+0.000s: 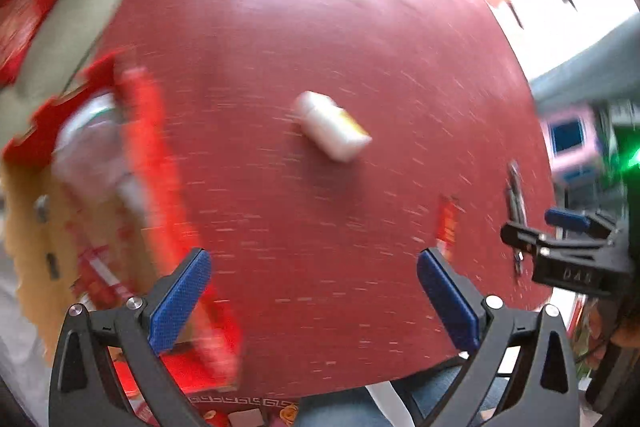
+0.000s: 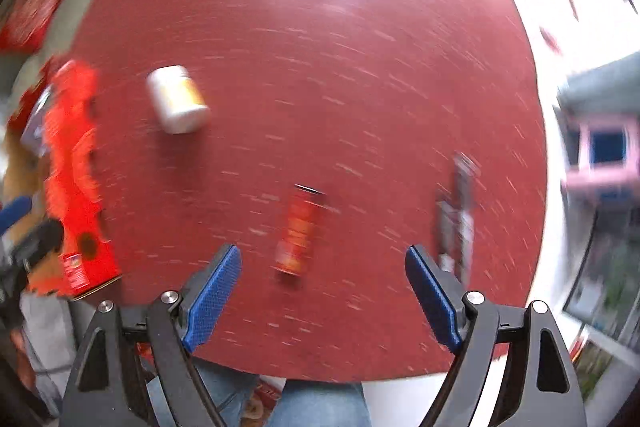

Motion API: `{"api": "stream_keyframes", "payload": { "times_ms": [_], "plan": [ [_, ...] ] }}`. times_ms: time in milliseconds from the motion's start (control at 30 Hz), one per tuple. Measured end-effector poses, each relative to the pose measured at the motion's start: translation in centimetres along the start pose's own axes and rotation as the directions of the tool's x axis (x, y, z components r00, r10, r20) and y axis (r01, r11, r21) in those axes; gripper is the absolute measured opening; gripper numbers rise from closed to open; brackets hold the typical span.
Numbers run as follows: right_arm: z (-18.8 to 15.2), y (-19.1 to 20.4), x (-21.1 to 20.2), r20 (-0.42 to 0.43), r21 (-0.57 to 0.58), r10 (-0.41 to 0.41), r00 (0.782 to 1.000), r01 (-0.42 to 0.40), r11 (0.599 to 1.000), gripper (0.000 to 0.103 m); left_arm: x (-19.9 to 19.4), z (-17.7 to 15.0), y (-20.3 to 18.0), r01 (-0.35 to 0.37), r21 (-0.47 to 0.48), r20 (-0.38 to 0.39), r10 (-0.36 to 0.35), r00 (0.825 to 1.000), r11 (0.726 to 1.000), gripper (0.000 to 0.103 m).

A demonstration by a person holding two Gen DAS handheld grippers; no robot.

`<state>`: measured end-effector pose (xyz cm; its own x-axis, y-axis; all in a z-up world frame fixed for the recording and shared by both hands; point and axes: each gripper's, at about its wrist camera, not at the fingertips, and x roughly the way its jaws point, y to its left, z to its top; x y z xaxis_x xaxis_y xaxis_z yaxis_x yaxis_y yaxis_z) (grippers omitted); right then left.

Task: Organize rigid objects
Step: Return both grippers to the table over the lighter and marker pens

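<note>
Red tube (image 2: 300, 230) flat on the bench (image 2: 320, 67), at twelve o'clock between the right gripper (image 2: 323, 297) jaws, long axis twelve-to-six. Both jaws wide, empty. White bottle (image 1: 331, 126) beyond the left gripper (image 1: 314, 301).

Daylight glare blows out the far edge of the worktop (image 1: 360, 27), heavy motion blur, fisheye-bent edges everywhere.

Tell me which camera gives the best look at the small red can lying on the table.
The right wrist view: the small red can lies whole, just ahead of the open right gripper. In the left wrist view the small red can is a blurred sliver near the right fingertip.
</note>
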<state>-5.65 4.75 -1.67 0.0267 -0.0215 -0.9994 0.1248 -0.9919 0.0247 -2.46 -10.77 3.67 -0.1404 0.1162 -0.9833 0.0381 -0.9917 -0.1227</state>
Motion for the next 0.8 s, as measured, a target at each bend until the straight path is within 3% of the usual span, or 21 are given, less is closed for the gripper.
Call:
{"api": "stream_keyframes", "payload": {
  "times_ms": [100, 233, 433, 600, 733, 800],
  "plan": [
    [-1.1, -4.0, 0.5, -0.014, 0.053, 0.0, 1.0, 0.001, 0.999, 0.085, 3.4, 0.1, -4.9, -0.014, 0.091, -0.065, 0.02, 0.998, 0.996, 0.103],
    [-2.4, -7.1, 1.4, -0.043, 0.077, 0.008, 0.999, -0.005, 0.997, 0.085, 7.3, 0.0, -9.2, -0.055, 0.165, -0.091, 0.071, 0.993, 0.985, 0.103],
    [-3.7, -11.3, 2.5, -0.088, 0.091, 0.01, 0.996, -0.002, 0.996, 0.085, 11.9, 1.1, -13.0, -0.074, 0.161, -0.124, 0.094, 0.988, 0.984, 0.103],
    [-4.0, -13.3, 2.8, -0.096, 0.073, 0.016, 0.995, -0.009, 0.997, 0.085, 14.1, 1.5, -14.1, -0.128, 0.161, -0.128, 0.149, 0.98, 0.979, 0.103],
    [-3.5, -14.1, 3.3, -0.087, 0.06, 0.018, 0.996, -0.013, 0.998, 0.085, 13.9, 1.9, -12.0, -0.172, 0.088, -0.102, 0.181, 0.978, 0.981, 0.103],
    [-3.0, -14.3, 3.8, -0.081, 0.053, 0.012, 0.997, -0.007, 0.999, 0.085, 14.1, 2.1, -10.9, -0.156, 0.047, -0.122, 0.161, 0.979, 0.987, 0.103]
  ]
}}
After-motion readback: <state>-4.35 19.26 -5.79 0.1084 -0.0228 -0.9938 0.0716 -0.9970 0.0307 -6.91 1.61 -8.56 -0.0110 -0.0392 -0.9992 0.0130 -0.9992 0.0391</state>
